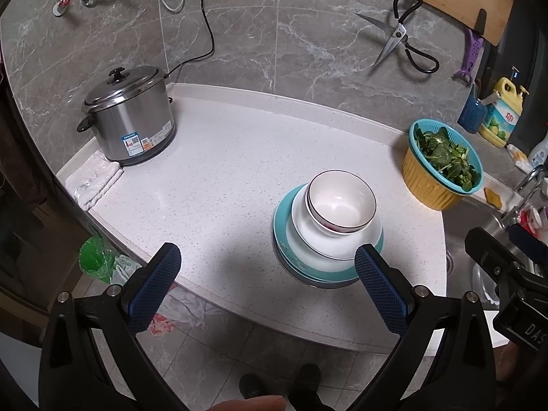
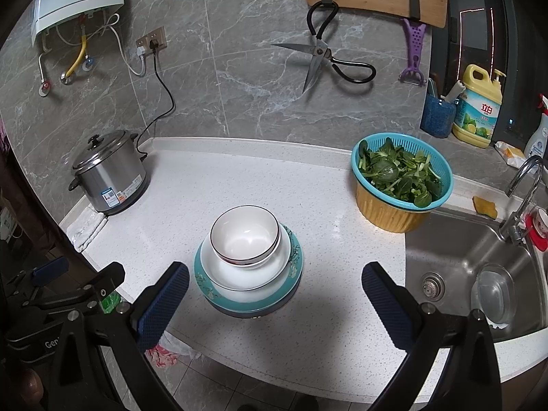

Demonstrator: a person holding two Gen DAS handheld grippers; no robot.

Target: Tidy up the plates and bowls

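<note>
**A tidy stack near the counter's edge, both grippers empty**

On the left of the white counter (image 2: 260,178) stands a steel cooker (image 2: 108,179) on its plugged-in cord, with a folded cloth (image 2: 85,227) just beside it. In the middle sits the task's crockery, already nested: a dark-rimmed bowl (image 2: 245,236) inside a wider white bowl (image 2: 245,272), on a teal-rimmed plate (image 2: 248,299) with at least one more plate under it. To the right are a colander of greens (image 2: 402,174) and then the sink (image 2: 472,257).

The left gripper (image 1: 267,267) hangs with its jaws spread wide and nothing between them; its right pad overlaps the stack's near edge in the left wrist view, though contact cannot be judged. The right gripper (image 2: 274,284) is equally wide and empty, framing the stack from the near side.

The risk is likely the stack itself. The top bowl sits off-centre, toward the back, and the pile stands fairly near the counter's front edge. A nudge from a pad, or a lift by the lower plate alone, could slide the bowls or tip the pile to the floor.

Only the right wrist view shows the sink basin, the tap and the wall heater. Only the left wrist view shows a green bin (image 1: 94,260) below the counter and the person's shoes.
</note>
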